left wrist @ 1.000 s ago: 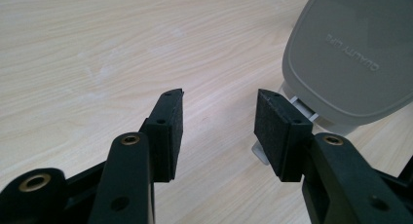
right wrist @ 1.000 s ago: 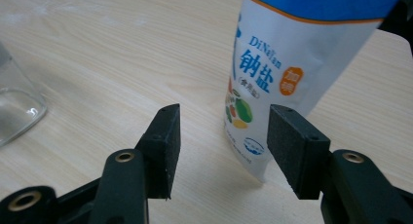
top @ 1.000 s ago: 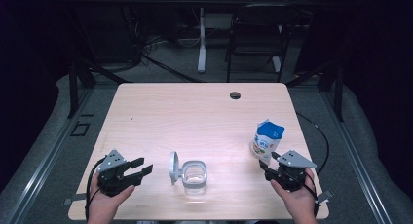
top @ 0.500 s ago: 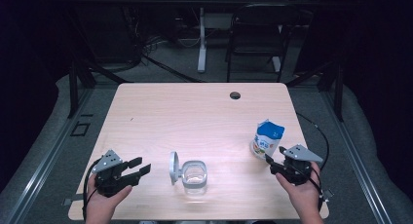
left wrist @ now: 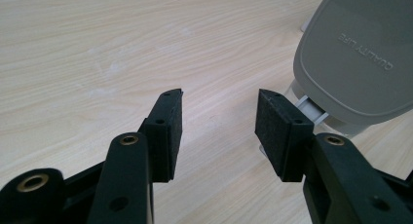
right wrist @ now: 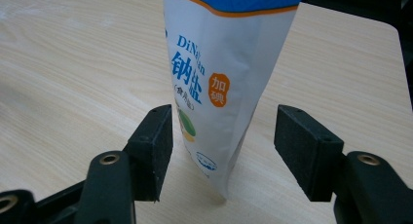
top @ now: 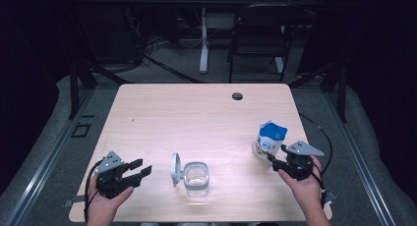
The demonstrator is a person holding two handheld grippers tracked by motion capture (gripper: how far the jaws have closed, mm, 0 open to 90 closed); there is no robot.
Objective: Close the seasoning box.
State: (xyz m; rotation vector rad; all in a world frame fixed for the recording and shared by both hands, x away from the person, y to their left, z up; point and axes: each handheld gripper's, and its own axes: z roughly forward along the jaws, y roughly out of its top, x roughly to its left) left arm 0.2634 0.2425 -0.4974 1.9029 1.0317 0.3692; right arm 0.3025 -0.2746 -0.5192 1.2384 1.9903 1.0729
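where the right gripper [right wrist: 221, 156] points along the table [top: 196, 118], a pouch [right wrist: 224, 78] stands upright just ahead of its jaws, which are spread wide with nothing between the pads. the pouch is white with a blue top band edged in orange, blue lettering down its face, an orange round badge and a small green and yellow mark lower down; its foot rests on the wood near the table's right edge, just beside the gripper. in the high view the pouch [top: 270, 140] has a folded blue top. the left gripper [left wrist: 219, 131] sits near the front left of the table, jaws parted and empty, next to a clear container [top: 195, 177] whose grey lid [left wrist: 360, 63] stands open on its hinge.
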